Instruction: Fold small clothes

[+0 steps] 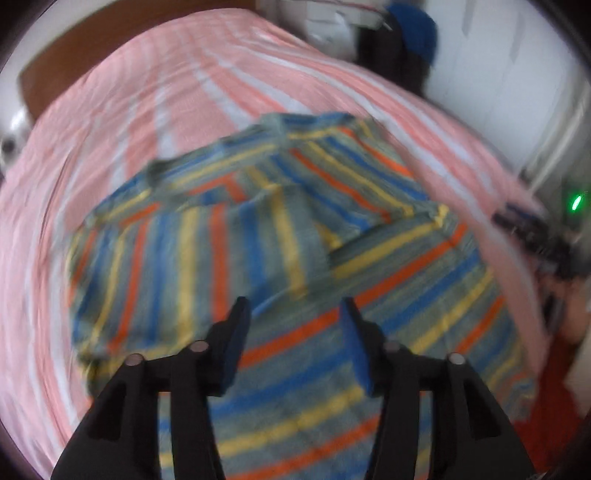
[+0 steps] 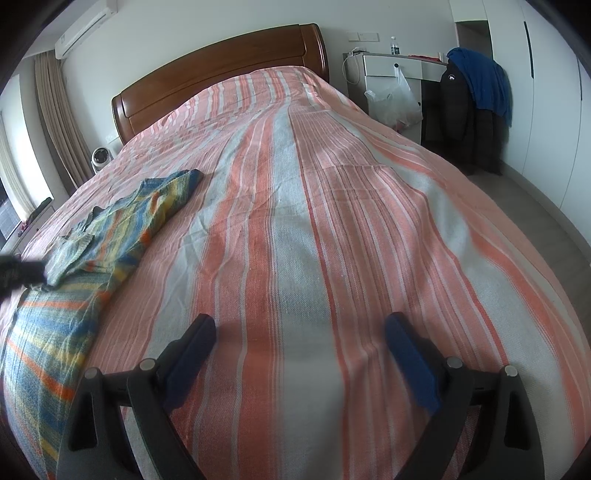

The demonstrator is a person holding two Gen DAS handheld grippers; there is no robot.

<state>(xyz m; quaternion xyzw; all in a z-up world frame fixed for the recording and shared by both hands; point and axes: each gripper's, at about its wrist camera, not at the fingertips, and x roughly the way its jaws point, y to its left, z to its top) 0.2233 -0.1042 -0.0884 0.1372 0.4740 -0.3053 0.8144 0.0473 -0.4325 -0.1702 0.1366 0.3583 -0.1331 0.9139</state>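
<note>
We hold the left gripper open and empty over the striped shirt, part-folded near the bed edge, right gripper open beside it, ready for the next fold.

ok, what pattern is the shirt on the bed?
The shirt has blue, yellow and orange stripes on grey-green; it fills the left wrist view, though blurred there.

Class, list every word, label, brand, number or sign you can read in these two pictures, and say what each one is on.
None can be read.
Black jacket: a small white logo on the chest, too small to read.
Water bottle: its label is too small to read.
Air conditioner: a small mark, too small to read.
Striped garment: no lettering shows; that view is blurred.
</note>
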